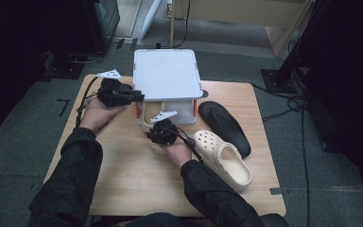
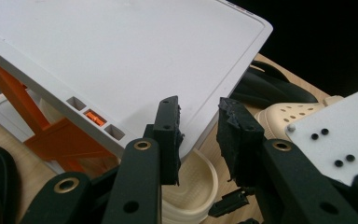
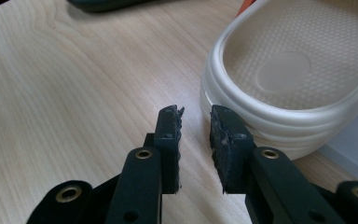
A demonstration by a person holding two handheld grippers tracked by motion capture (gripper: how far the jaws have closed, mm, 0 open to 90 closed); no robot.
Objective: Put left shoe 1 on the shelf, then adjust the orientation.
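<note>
The cream clog under the white shoe rack is what both grippers are going for here. It's sitting on the rack's bottom level, near the middle of the wooden table, with its heel end poking out toward the near side. In the right gripper view you're looking straight at that heel rim and the textured footbed.

The right gripper is hovering just in front of the heel, jaws parted by a narrow gap and gripping nothing. The heel rim is sitting just right of the jaw tips in the right gripper view, close, but I can't tell if the right jaw is touching it.

The left gripper is sitting at the left edge of the rack, pointing right. Its jaws are parted by a small gap too, empty, with the rack's white top shelf right behind them and the orange supports off to the left in the left gripper view.

Going outward, a 2nd cream clog is lying on the table to the right of the rack, and a black slipper is lying just past it, farther right and a bit farther back.
</note>
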